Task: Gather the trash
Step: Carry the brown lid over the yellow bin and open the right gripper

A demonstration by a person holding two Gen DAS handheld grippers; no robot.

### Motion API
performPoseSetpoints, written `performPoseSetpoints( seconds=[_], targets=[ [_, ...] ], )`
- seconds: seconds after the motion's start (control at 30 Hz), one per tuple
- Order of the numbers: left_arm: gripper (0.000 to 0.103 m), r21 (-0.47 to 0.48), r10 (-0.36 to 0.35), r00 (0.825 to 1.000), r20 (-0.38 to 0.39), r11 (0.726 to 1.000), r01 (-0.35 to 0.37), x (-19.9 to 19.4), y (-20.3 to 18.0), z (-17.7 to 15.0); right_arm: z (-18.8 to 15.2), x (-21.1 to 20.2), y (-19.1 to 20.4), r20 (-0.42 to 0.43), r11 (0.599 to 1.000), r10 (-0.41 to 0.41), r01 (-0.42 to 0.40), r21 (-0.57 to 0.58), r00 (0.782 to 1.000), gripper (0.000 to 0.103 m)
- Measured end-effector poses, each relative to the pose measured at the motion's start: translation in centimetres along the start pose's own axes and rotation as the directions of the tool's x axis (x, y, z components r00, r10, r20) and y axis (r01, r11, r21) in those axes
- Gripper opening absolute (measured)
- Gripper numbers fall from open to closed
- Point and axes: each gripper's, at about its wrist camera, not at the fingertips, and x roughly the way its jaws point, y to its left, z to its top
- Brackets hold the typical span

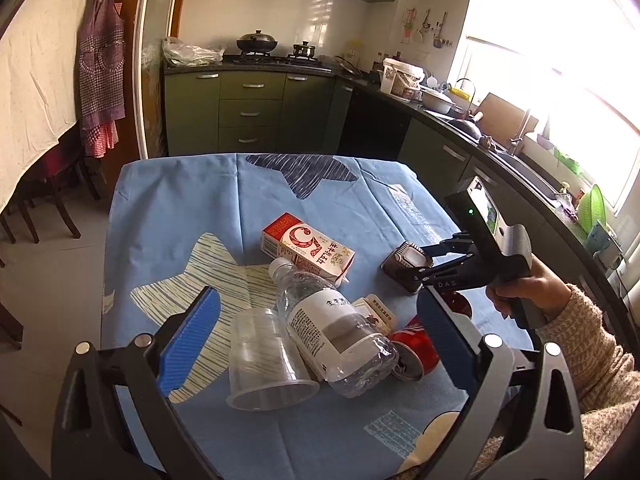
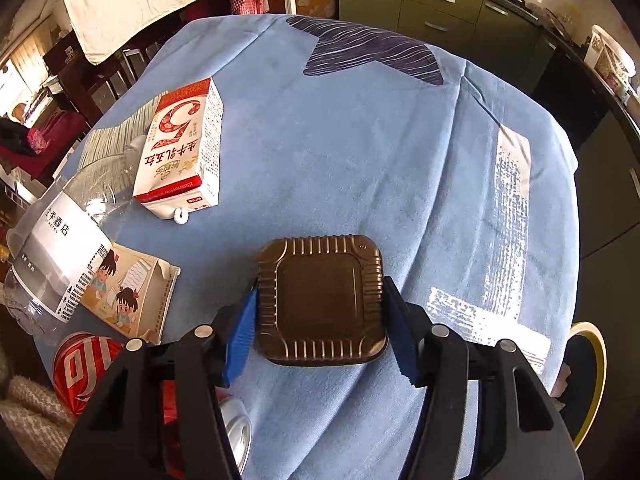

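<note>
A brown ribbed plastic tray lies on the blue tablecloth, and my right gripper is shut on it, one blue pad against each side. The left wrist view shows the same tray in the right gripper, held by a hand in a knitted sleeve. My left gripper hangs wide open above a heap of trash: a clear plastic bottle, a clear cup on its side, a red can, a small cartoon-printed carton and a red-and-white milk carton.
The table ends at the far side in front of green kitchen cabinets. A counter with a sink and dishes runs along the right. Dark chairs stand to the left. A yellow-rimmed stool sits by the table's right edge.
</note>
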Motion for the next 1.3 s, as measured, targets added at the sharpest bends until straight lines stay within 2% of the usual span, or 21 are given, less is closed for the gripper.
performPoseSetpoints(
  seconds=[0.17, 0.33, 0.43, 0.57, 0.67, 0.77, 0.8, 0.83, 0.9, 1.03, 1.2, 1.3],
  targets=[
    [0.094, 0.009, -0.002, 1.000, -0.005, 1.000, 0.002, 0.1, -0.3, 0.0, -1.0, -3.9, -2.9, 0.084, 0.997, -0.019, 0.012, 0.081, 0.996, 0.058],
    [0.094, 0.028, -0.009, 1.000, -0.012, 1.000, 0.009, 0.5, -0.9, 0.2, -4.6, -7.8, -9.7, 0.120, 0.967, -0.106, 0.074, 0.245, 0.987, 0.059],
    [0.094, 0.051, -0.021, 1.000, -0.021, 0.998, 0.022, 0.9, -1.8, 0.3, -8.0, -9.3, -14.7, 0.099, 0.921, -0.177, 0.130, 0.367, 0.979, 0.059],
    [0.094, 0.098, -0.030, 0.999, -0.035, 0.995, 0.033, 1.4, -3.4, 0.5, -12.4, -9.4, -21.1, 0.028, 0.834, -0.274, 0.223, 0.505, 0.961, 0.059],
    [0.094, 0.143, -0.045, 0.998, -0.045, 0.988, 0.051, 1.7, -4.9, 0.9, -14.8, -8.2, -24.7, -0.037, 0.775, -0.310, 0.275, 0.569, 0.950, 0.059],
    [0.094, 0.205, -0.067, 0.995, -0.068, 0.975, 0.080, 2.2, -6.8, 1.2, -16.3, -6.1, -27.3, -0.103, 0.741, -0.325, 0.321, 0.590, 0.940, 0.062],
    [0.094, 0.230, -0.074, 0.994, -0.078, 0.969, 0.090, 2.3, -7.5, 1.3, -16.7, -5.7, -27.8, -0.120, 0.728, -0.337, 0.339, 0.596, 0.934, 0.071],
    [0.094, 0.256, -0.082, 0.993, -0.087, 0.961, 0.102, 2.5, -8.2, 1.4, -17.1, -5.6, -28.1, -0.127, 0.719, -0.343, 0.347, 0.603, 0.931, 0.074],
    [0.094, 0.306, -0.094, 0.990, -0.107, 0.944, 0.122, 2.9, -9.6, 1.4, -17.8, -5.9, -28.0, -0.105, 0.719, -0.324, 0.317, 0.618, 0.940, 0.074],
    [0.094, 0.381, -0.117, 0.979, -0.164, 0.908, 0.173, 4.3, -11.7, 1.2, -19.2, -7.7, -26.9, -0.068, 0.716, -0.333, 0.299, 0.631, 0.941, 0.074],
    [0.094, 0.441, -0.154, 0.949, -0.276, 0.857, 0.267, 7.1, -14.2, 0.4, -19.8, -9.3, -24.4, -0.003, 0.728, -0.322, 0.249, 0.639, 0.947, 0.074],
    [0.094, 0.489, -0.122, 0.939, -0.322, 0.828, 0.276, 9.0, -15.4, -0.3, -20.2, -10.1, -22.8, 0.036, 0.740, -0.308, 0.215, 0.637, 0.951, 0.074]
  ],
)
